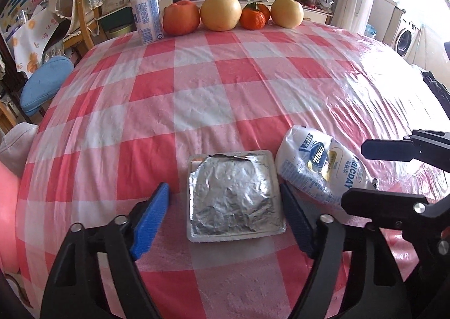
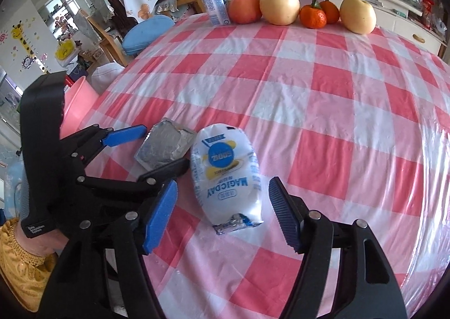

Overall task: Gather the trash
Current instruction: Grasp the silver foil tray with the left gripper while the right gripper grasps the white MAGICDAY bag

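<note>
A square foil-lidded tray (image 1: 234, 196) lies on the checked tablecloth between the blue pads of my open left gripper (image 1: 229, 219); it also shows in the right wrist view (image 2: 164, 147). A white "MAGICDAY" plastic pouch (image 2: 226, 178) lies between the pads of my open right gripper (image 2: 225, 215), which does not touch it. The pouch also shows in the left wrist view (image 1: 317, 167), with the right gripper's black fingers (image 1: 393, 147) around it. The left gripper shows in the right wrist view (image 2: 152, 150) around the foil tray.
At the table's far edge stand a white bottle (image 1: 144, 11), an apple (image 1: 181, 17), two pears (image 1: 220, 12) and mandarins (image 1: 252, 19). A pink bin (image 2: 76, 99) and a blue-cushioned chair (image 1: 45, 84) stand left of the table.
</note>
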